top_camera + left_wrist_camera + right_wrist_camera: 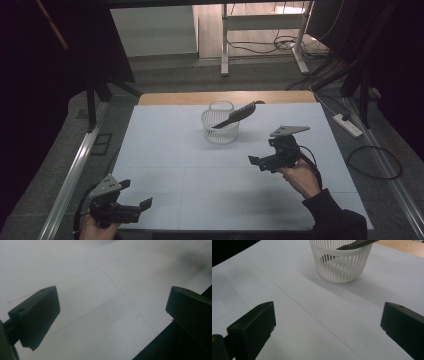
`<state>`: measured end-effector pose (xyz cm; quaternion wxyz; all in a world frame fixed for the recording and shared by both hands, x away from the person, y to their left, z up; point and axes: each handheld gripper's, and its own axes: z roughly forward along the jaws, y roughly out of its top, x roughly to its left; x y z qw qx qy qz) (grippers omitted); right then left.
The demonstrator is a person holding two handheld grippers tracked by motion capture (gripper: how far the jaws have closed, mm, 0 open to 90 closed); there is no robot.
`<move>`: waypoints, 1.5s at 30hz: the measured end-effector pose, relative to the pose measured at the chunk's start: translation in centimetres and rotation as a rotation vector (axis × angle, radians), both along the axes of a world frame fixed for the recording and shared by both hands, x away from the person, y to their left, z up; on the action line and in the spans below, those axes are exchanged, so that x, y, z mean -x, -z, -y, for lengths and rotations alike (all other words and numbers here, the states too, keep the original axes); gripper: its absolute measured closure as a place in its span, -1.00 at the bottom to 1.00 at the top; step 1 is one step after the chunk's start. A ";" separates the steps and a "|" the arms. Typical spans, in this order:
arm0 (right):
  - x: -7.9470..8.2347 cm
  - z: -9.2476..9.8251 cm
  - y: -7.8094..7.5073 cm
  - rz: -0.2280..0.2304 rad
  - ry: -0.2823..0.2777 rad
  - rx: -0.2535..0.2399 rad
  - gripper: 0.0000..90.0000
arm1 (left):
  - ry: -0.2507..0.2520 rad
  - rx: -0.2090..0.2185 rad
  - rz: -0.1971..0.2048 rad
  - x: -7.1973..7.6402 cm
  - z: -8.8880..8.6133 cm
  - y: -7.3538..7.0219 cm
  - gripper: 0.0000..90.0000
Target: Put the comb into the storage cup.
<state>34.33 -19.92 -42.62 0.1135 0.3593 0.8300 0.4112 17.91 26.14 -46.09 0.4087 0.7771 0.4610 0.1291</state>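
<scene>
A white sheet (165, 165) covers the table in the middle of the frame, a strip of bare wood (200, 98) showing along its far edge. At upper centre stands a white metal frame (260, 22) over tangled cables (280, 45). A white power strip (348, 125) lies at right.

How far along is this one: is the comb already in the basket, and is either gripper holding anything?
Done: the dark comb leans in the white basket, its top end sticking out over the rim. In hand: nothing; the right gripper and left gripper are open, apart from the basket. Left: apparently nothing, or only withdrawing.
</scene>
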 end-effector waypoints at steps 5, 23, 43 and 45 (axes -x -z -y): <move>0.5 0.3 -0.1 0.011 0.002 0.000 -1.00 | 0.002 0.000 0.000 0.0 0.0 0.0 -0.99; 2.1 1.7 -0.4 0.012 0.013 0.003 -1.00 | 0.001 0.007 -0.001 0.0 -0.1 0.0 -0.99; 3.7 3.8 0.2 0.006 0.033 0.012 -1.00 | 0.001 0.020 -0.003 0.0 -0.2 0.0 -0.99; 3.8 3.9 0.2 0.004 0.036 0.012 -1.00 | 0.001 0.020 -0.003 0.0 -0.2 0.0 -0.99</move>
